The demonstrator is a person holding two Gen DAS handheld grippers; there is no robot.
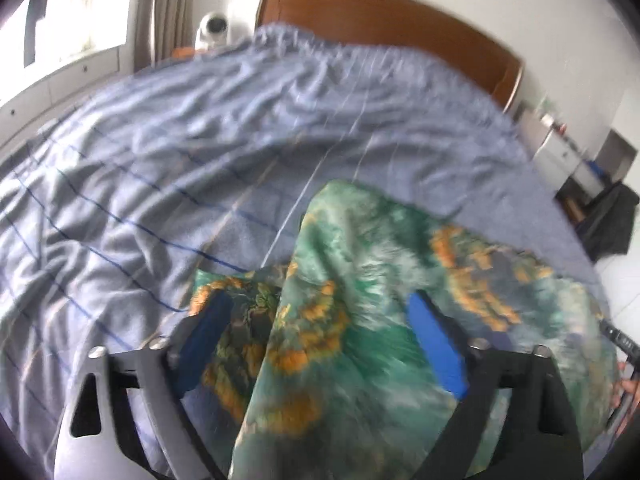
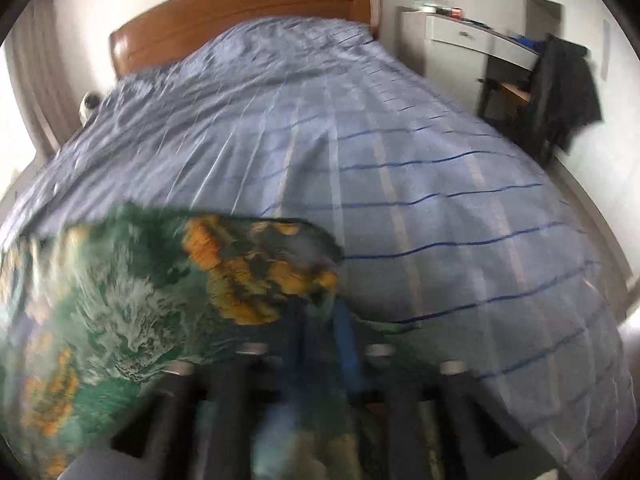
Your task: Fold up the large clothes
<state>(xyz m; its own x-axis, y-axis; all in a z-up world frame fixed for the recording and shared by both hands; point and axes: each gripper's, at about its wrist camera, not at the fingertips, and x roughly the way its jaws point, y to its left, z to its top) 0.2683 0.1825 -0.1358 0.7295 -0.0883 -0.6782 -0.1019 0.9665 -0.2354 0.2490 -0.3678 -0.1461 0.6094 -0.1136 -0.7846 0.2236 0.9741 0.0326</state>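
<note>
A green garment with orange flowers (image 1: 372,280) lies on the near part of the bed. In the left wrist view my left gripper (image 1: 320,320) is open, its blue fingers (image 1: 436,344) wide apart, and a raised fold of the garment passes between them. In the right wrist view my right gripper (image 2: 320,320) has its fingers close together, shut on the garment (image 2: 132,300), which spreads to the left. This view is blurred by motion.
The bed has a wrinkled blue striped cover (image 1: 224,132) and a brown wooden headboard (image 2: 240,12). A white cabinet (image 2: 460,44) and a chair with dark clothes (image 2: 560,84) stand to the right of the bed. A small white camera (image 1: 214,30) and curtains are at the far left.
</note>
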